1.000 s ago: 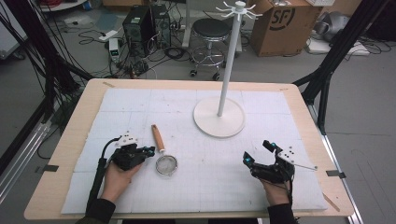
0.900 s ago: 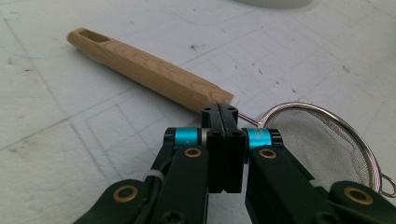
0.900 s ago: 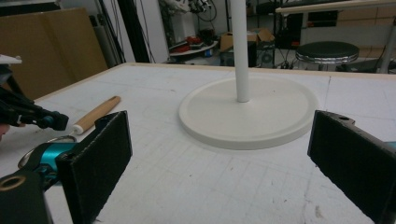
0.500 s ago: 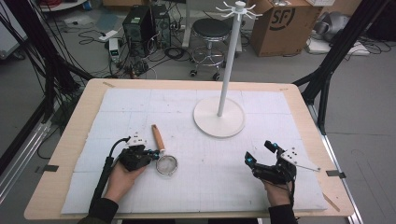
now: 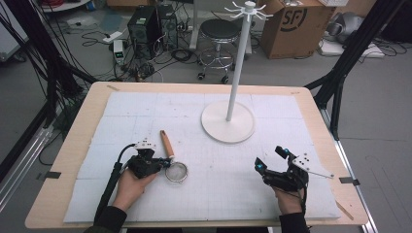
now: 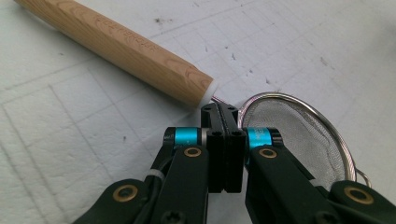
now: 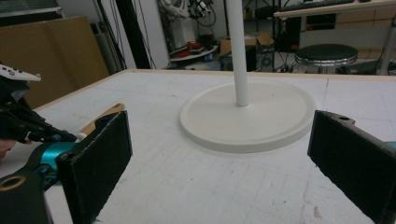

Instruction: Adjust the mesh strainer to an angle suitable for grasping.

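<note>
A small strainer lies on the white mat, its wooden handle [image 5: 167, 143] pointing away from me and its round mesh bowl [image 5: 176, 172] nearer. My left gripper [image 5: 164, 164] sits at the joint between them. In the left gripper view its jaws [image 6: 218, 112] are pressed together at the thin wire neck, just below the handle's [image 6: 121, 44] white end cap and beside the mesh rim [image 6: 289, 126]. My right gripper [image 5: 269, 158] rests at the front right, wide open with nothing in it. In its own view, that right gripper [image 7: 219, 154] faces the white stand's base [image 7: 247, 116].
A white stand with a round base [image 5: 228, 122], a tall pole and hooks [image 5: 248, 8] on top rises at the middle back of the mat. The wooden table edge [image 5: 194, 88] frames the mat. A stool, boxes and cables lie beyond the table.
My left gripper has slid a little right and toward me, up to the strainer's neck. The right gripper has barely moved.
</note>
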The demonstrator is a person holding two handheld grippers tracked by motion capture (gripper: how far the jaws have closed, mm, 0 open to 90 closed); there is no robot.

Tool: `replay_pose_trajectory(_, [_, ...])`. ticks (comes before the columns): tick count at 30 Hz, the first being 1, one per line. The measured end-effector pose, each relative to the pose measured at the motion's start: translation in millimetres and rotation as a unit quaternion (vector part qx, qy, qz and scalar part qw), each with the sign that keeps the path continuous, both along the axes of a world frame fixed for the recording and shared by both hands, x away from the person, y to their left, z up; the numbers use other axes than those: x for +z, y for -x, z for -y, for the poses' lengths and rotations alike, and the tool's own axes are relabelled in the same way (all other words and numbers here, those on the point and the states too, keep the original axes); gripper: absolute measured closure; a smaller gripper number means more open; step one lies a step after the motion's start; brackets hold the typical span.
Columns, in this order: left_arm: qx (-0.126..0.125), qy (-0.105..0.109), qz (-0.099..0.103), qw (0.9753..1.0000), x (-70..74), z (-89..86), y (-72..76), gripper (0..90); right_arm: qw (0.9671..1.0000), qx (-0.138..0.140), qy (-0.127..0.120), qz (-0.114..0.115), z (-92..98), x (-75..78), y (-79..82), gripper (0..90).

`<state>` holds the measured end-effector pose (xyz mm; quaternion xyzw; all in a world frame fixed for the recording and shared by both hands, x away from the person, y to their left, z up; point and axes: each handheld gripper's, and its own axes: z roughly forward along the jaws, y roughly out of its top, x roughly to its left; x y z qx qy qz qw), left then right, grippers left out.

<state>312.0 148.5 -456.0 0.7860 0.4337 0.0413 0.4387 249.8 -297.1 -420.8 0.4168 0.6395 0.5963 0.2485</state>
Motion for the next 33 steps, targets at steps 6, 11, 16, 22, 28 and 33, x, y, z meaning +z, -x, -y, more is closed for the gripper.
replay_pose_trajectory(6, [-0.002,0.011,-0.014,0.9998,-0.6,5.8,-0.2,90.0,1.0,-0.002,0.0,0.001,0.7,0.3,0.0,5.4])
replay_pose_trajectory(11, [-0.016,0.006,-0.009,0.9998,-0.1,17.4,3.3,90.0,1.0,-0.003,-0.002,-0.001,1.1,0.3,0.2,5.4])
replay_pose_trajectory(16, [-0.036,0.004,-0.007,0.9993,0.1,32.2,7.6,90.0,1.0,-0.004,-0.001,0.001,2.1,0.3,0.1,5.5])
replay_pose_trajectory(22, [-0.048,0.008,-0.011,0.9988,0.1,50.0,10.6,90.0,1.0,-0.006,-0.004,0.001,3.1,0.4,0.2,5.5])
replay_pose_trajectory(28, [-0.057,0.006,-0.011,0.9983,-0.1,65.9,12.7,90.0,0.9999,-0.008,-0.006,0.0,3.4,0.5,0.4,5.4])
replay_pose_trajectory(33, [-0.064,0.003,-0.009,0.9979,0.1,79.2,13.2,90.0,1.0,-0.007,-0.007,0.001,4.1,0.5,0.4,5.4])
